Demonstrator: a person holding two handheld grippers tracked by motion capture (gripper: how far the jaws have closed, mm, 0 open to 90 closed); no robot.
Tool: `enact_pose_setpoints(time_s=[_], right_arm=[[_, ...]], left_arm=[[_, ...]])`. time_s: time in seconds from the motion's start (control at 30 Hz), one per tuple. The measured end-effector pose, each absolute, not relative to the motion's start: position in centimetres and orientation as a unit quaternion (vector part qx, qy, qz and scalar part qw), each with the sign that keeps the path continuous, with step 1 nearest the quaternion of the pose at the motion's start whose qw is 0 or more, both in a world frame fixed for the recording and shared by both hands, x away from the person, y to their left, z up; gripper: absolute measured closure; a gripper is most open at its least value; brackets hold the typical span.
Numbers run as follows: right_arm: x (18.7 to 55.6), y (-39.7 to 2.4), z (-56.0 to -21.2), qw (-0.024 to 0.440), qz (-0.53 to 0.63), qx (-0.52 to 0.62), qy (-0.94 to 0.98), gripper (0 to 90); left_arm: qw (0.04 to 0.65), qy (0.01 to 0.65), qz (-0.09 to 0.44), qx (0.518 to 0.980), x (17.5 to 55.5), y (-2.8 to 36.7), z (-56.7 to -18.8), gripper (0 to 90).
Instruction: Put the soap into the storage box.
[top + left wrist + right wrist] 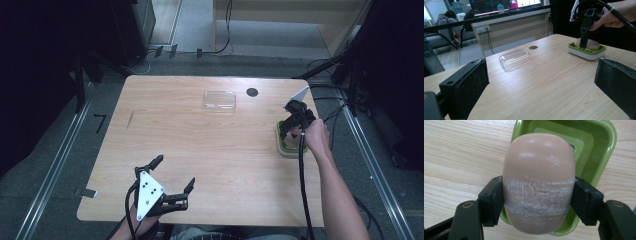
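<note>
High view, table (200,150): pale wood, with the work at its right edge and the person's forearms coming in from the near side.
Soap dish (286,145): white base with a green tray, near the right edge; in the right gripper view the green rim (609,147) sits directly under the soap.
Clear lid (219,100): lies flat toward the far side, well apart from the dish, left of a small dark disc (252,92).
Soap (537,182): a tan, rounded bar, scuffed white across the middle, over the near-left part of the dish; I cannot tell whether it rests on the tray or is just off it.
Right gripper (537,197): points down over the dish, pads pressed on both flanks of the bar, closed as far as the bar allows.
Left gripper (175,175): jaws spread wide, holding nothing, hovering above the near-left part of the table.
Step in hand: likely lifting the bar out of the dish or setting it in.
Doing it well: keep the grip centred across the bar's width, move straight up or down, avoid tilting, since the smooth rounded bar could slip; keep the pads clear of the green rim.
</note>
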State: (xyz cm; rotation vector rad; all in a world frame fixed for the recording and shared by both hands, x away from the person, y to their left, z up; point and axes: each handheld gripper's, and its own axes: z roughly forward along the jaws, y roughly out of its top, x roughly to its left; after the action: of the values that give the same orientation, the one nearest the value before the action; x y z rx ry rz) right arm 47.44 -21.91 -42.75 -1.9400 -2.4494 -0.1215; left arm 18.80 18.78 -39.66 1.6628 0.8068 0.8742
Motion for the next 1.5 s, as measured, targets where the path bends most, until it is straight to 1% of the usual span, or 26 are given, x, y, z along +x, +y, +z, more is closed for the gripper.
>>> enact_pose_setpoints(time_s=[0.47, 0.9, 1.5], right_arm=[[47.9, -22.3, -43.5, 0.014, -0.045, -0.632, -0.773, 33.5], [47.9, -22.8, -43.4, 0.004, -0.051, -0.647, -0.761, 33.5], [48.2, -22.9, -44.0, 0.005, -0.049, -0.653, -0.756, 33.5]], left_arm=[[0.522, 0.336, 0.365, 0.694, 18.8, 18.8, -39.7, 0.0], [0.523, 0.334, 0.365, 0.694, 18.8, 18.8, -39.7, 0.0], [0.523, 0.334, 0.366, 0.694, 18.8, 18.8, -39.7, 0.0]])
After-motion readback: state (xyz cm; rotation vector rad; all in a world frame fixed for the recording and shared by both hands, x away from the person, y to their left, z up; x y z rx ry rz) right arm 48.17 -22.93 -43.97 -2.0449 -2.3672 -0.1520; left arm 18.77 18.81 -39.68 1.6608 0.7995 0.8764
